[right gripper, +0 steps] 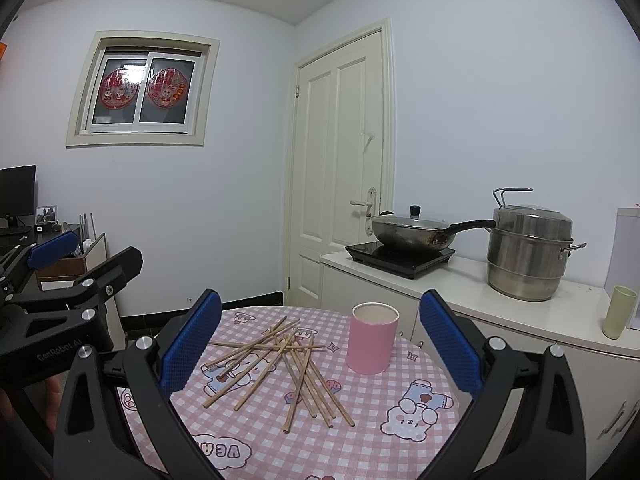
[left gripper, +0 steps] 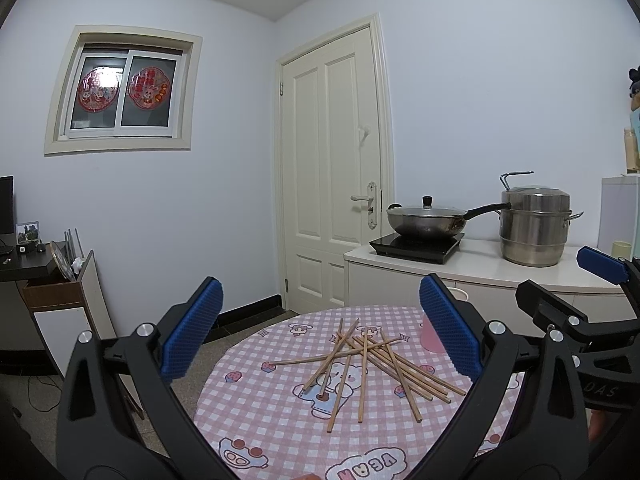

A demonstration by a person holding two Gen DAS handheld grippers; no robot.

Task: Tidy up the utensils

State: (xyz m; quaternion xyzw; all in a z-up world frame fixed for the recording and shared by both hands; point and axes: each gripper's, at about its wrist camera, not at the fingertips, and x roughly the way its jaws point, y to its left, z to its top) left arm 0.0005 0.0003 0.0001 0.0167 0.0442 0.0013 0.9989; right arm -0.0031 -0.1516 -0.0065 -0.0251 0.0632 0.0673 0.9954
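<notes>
Table (right gripper: 400, 364) with pink checked cloth holds everything for the task. Counter (right gripper: 460, 292) behind it carries a steamer pot (right gripper: 528, 256), a wok (right gripper: 412, 234) on a hob, and a green cup (right gripper: 619, 312) at the right end; all well apart from the work. Door and window behind, irrelevant.

Left gripper (left gripper: 320, 328) wide open, empty, hovering above the near table edge. Right gripper (right gripper: 320, 332) also wide open, empty, same height.

Pink cup (right gripper: 373, 338) stands upright on the table, open end up, looks empty, just right of the pile. In the left view the left gripper's right pad mostly hides it.

Chopsticks (right gripper: 288, 364) lie loose in a crossed heap at table centre, none in the cup yet. Task looks barely begun.

Likely step: first pick. Best to go for a top stick that sticks out of the heap, such as the near ends pointing at the cameras, and close across its width near the end. Sticks are thin and round, so may roll or pivot in the pads. Lower crossed ones will drag neighbours. Cup looks light; a nudge could tip it.
</notes>
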